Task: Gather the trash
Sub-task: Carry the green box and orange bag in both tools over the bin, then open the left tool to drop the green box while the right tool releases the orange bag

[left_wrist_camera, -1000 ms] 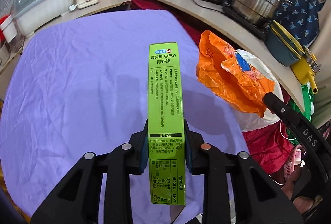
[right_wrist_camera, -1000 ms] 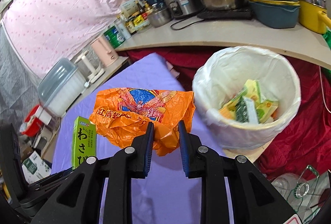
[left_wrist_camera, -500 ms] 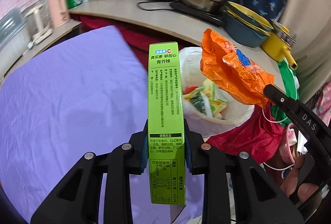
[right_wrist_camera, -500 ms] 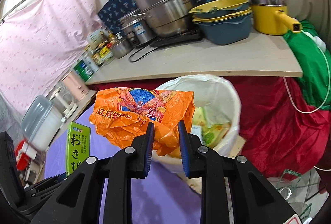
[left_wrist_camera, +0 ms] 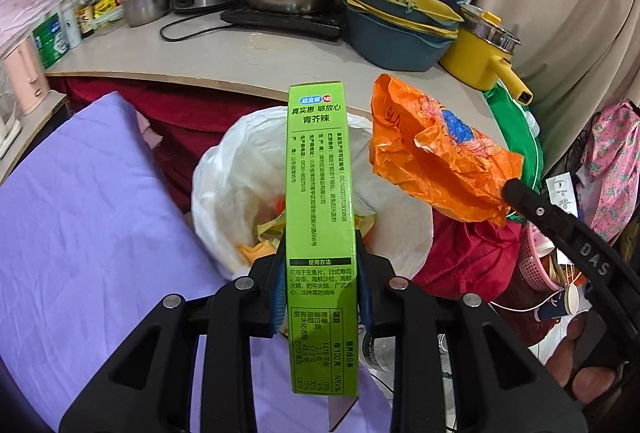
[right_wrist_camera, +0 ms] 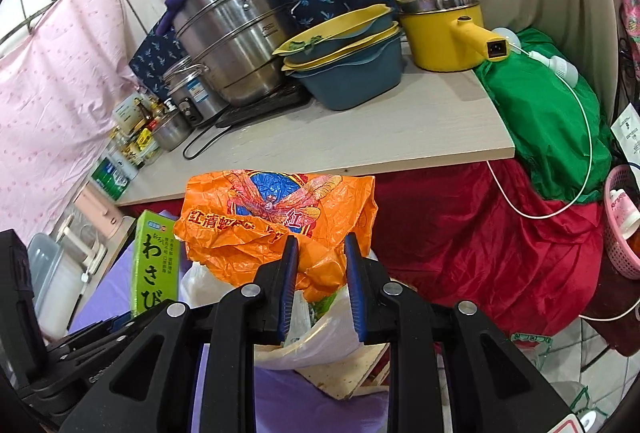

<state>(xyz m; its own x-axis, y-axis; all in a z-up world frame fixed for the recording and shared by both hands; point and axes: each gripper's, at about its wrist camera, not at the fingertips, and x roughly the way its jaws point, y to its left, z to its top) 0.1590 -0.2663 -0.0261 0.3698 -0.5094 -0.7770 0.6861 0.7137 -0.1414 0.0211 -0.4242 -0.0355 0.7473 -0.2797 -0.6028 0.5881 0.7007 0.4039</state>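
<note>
My left tool (left_wrist_camera: 320,285) is clamped on a green wasabi box (left_wrist_camera: 320,193): stiff, light cardboard w/ flat sides, gripped low across its narrow faces. My right tool (right_wrist_camera: 318,265) pinches an orange plastic bag (right_wrist_camera: 276,221), thin, crinkly, floppy, prob. slippery. Both hang over the white-lined bin (left_wrist_camera: 236,169) beside the purple-covered worktop (left_wrist_camera: 80,213).

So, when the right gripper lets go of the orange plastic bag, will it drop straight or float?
The orange plastic bag is crumpled thin film, so probably very light and floppy. It may flutter and drift off the white-lined bin. Its creases suggest it could cling to the pads.
</note>
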